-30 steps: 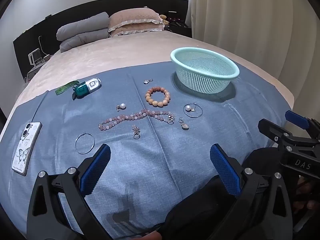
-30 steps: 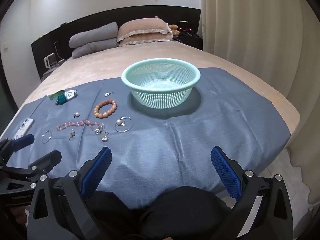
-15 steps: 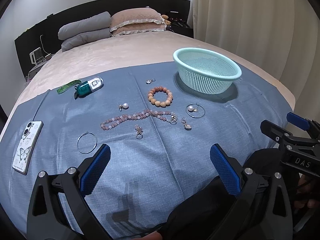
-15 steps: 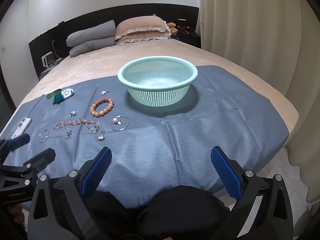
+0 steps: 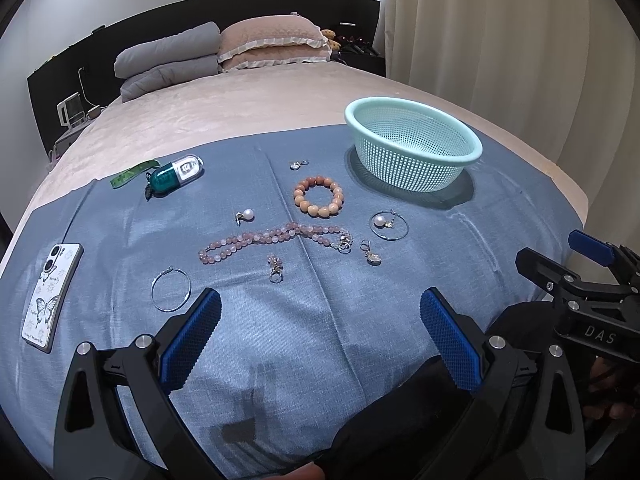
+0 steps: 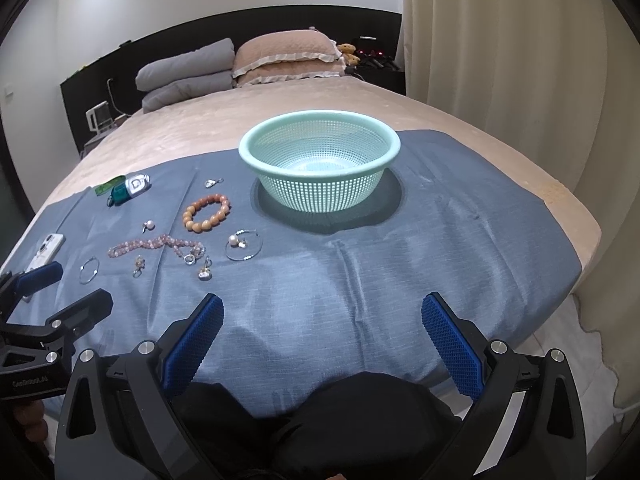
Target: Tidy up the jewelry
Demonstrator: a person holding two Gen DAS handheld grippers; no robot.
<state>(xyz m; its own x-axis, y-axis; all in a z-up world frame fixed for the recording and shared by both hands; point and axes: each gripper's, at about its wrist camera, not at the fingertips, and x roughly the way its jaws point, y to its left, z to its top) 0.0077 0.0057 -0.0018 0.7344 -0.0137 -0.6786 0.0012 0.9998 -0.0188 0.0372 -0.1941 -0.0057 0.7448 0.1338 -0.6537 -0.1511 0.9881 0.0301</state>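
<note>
- Left gripper [image 5: 320,336]: jaws spread wide, holding nothing, poised above the near edge of the blue cloth [image 5: 360,320].
- Right gripper [image 6: 322,338]: likewise spread and holding nothing.
- Jewelry lies loose on the cloth: orange bead bracelet [image 5: 318,195], pink bead strand [image 5: 264,238], hoop earring [image 5: 389,225].
- Mint basket [image 6: 320,148] stands beside the pieces, probably as the collecting bin; nothing is in it yet.

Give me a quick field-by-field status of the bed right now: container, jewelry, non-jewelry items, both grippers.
container: mint basket, upright on the blue cloth, nothing visible inside
jewelry: all on the cloth left of the basket: orange bead bracelet, pink bead strand, hoop with pearl, plain hoop, several small earrings
non-jewelry: phone, green capsule case
left gripper: open, holding nothing
right gripper: open, holding nothing
</note>
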